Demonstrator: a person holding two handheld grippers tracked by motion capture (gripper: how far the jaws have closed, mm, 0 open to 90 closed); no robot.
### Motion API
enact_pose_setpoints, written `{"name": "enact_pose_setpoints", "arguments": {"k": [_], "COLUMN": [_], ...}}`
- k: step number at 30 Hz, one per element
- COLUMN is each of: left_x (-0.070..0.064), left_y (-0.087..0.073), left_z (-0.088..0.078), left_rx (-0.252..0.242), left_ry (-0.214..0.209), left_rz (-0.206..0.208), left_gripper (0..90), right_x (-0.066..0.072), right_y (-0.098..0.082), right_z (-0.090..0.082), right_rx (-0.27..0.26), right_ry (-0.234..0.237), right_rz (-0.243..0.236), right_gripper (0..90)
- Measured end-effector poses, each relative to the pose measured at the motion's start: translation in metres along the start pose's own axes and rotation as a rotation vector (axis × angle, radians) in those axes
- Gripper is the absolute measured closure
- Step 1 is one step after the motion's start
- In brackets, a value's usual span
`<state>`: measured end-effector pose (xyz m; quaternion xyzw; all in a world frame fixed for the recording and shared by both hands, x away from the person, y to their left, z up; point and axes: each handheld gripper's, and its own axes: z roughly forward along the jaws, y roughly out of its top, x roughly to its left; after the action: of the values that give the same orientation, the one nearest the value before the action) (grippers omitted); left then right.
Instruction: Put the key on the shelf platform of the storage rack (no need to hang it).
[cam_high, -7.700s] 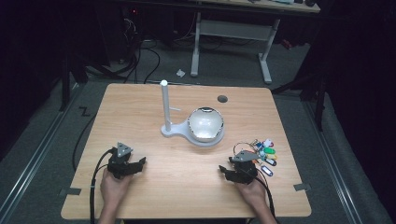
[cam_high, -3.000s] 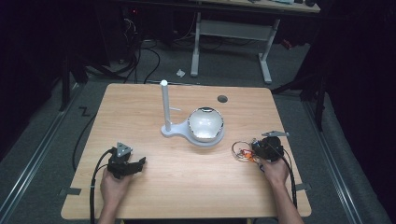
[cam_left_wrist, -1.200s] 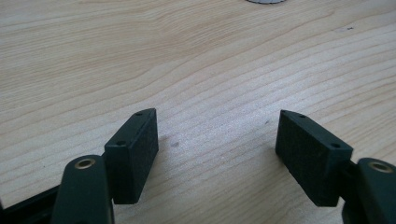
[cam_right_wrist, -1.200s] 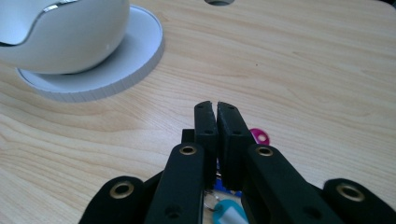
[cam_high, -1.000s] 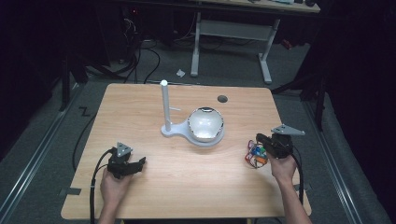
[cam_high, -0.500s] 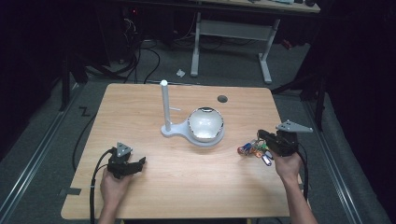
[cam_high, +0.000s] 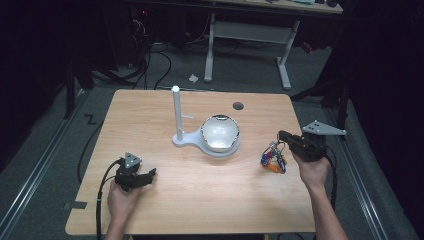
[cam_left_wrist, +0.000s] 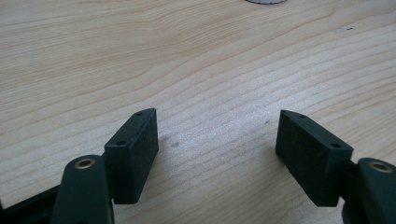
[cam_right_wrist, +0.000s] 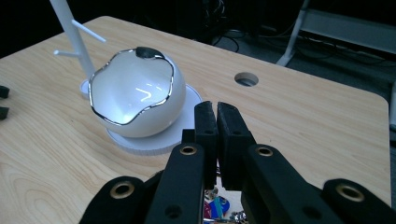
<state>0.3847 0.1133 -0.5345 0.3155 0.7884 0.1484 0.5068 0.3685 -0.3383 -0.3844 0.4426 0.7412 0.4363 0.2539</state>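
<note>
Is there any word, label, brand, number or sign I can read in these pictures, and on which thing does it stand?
None: no readable text stands on anything.
Bunch of keys with coloured tags, hanging under the right gripper: any writing on the tags is too small and blurred to read.
White bowl, white stand, wooden table, left gripper: no text or sign seen.

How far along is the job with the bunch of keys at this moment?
Done: right gripper has shut on the bunch of keys, which hangs below its jaws. In hand: holding them near the white stand. Left, probably: hanging them on the stand. Left gripper sits open on the table.
</note>
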Motion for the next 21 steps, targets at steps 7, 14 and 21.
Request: {"name": "enact_pose_setpoints", "arguments": {"k": [7,14,21], "left_x": [0.0,0.0,0.0], "left_y": [0.0,0.0,0.0], "left_z": [0.0,0.0,0.0], "left_rx": [0.0,0.0,0.0], "left_ry": [0.0,0.0,0.001], "left_rz": [-0.001,0.0,-0.002], "left_gripper": [30.2,30.2,30.2], "right_x": [0.002,0.007,0.015], "right_y": [0.013,0.028,0.045], "right_z": [-0.005,-0.007,-0.013], "right_rx": [-0.003,0.001,-0.021], "right_ry": [0.041,0.093,0.125], "right_rz": [-0.013,-0.029,-0.054], "right_gripper": [88.3,88.3,88.3]}}
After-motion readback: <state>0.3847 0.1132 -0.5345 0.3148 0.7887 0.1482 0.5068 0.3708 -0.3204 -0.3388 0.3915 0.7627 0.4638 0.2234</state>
